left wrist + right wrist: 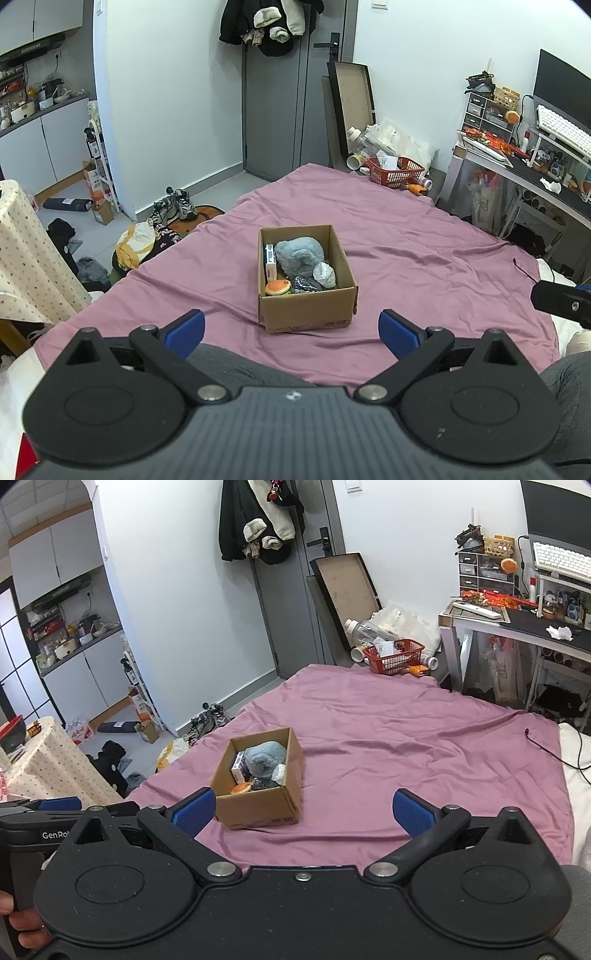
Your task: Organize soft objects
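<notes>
Hovering with jaws spread, gripping nothing: left gripper (291,332), right gripper (304,812).
Sitting at twelve o'clock on pink bedsheet (424,236): cardboard box (306,308) already corralling grey plush (299,254), likely for tidiness.

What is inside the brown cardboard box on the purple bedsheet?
The brown cardboard box holds a grey-blue plush toy, burger-shaped toy, white carton, crumpled silver object. Anything beneath them is hidden.
</notes>
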The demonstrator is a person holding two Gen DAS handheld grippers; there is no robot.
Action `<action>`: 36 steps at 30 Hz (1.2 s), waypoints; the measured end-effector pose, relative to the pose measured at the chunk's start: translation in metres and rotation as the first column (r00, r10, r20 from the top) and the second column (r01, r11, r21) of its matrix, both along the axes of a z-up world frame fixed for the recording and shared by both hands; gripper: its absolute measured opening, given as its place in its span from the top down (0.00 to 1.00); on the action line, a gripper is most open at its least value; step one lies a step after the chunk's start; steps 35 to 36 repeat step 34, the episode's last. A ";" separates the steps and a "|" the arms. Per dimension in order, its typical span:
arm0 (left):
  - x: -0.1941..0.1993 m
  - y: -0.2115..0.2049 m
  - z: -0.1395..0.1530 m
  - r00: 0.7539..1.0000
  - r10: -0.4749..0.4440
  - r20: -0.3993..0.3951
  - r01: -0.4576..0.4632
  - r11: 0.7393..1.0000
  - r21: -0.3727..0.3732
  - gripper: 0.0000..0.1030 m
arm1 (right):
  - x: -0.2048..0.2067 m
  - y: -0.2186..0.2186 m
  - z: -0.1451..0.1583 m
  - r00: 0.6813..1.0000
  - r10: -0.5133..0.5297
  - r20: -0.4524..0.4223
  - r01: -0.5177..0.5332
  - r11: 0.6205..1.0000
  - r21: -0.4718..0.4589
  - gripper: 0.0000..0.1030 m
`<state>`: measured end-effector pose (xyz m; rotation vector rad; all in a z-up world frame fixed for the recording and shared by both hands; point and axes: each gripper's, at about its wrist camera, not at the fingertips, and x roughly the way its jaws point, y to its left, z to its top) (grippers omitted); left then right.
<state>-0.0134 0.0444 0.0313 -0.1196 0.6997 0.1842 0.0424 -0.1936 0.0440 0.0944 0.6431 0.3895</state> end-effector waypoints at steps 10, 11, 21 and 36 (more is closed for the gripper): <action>0.000 0.002 -0.002 1.000 0.010 -0.004 -0.010 1.000 -0.006 0.03 | 0.003 0.000 -0.005 1.000 -0.002 -0.007 0.002 1.000 -0.007 0.00; 0.001 0.001 -0.002 1.000 0.010 -0.005 -0.010 1.000 -0.006 0.03 | 0.003 0.000 -0.005 1.000 -0.001 -0.007 0.001 1.000 -0.009 0.00; -0.001 0.006 0.000 1.000 0.015 0.007 -0.015 1.000 0.006 0.03 | 0.009 0.006 -0.016 1.000 -0.001 -0.030 0.000 1.000 -0.019 0.00; 0.008 0.017 -0.008 0.998 0.013 0.053 -0.013 1.000 0.000 0.03 | 0.024 0.021 -0.031 0.997 0.006 -0.073 -0.007 1.000 -0.015 0.00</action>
